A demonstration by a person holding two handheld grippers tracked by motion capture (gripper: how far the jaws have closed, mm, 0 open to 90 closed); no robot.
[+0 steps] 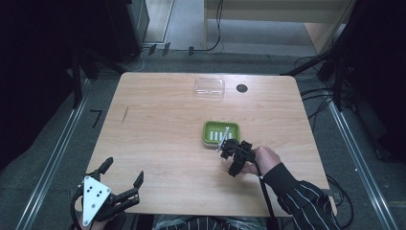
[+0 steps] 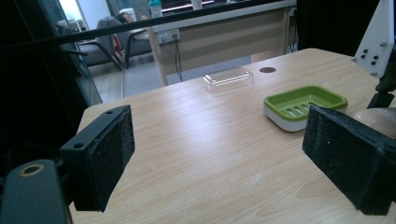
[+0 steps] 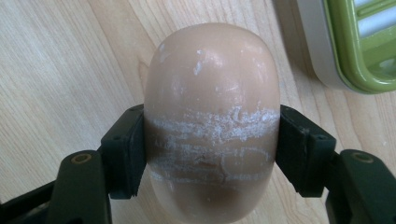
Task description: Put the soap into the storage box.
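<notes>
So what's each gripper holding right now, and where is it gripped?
The right gripper clamps a tan soap bar across its two long sides, near one end. The left gripper is open, holding nothing.

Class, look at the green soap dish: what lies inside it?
The green soap dish holds no soap, just its slotted white drain insert. The soap bar sits beside it, clamped in the right gripper. Beneath the insert is hidden.

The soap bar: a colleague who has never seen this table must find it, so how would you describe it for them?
Start at the wooden table and find the green soap dish right of its middle. Just in front of that dish, the right hand-held gripper is clamped on the soap bar. It is a rounded, beige oval with whitish scuff marks, unlike the clear lid at the far edge.
</notes>
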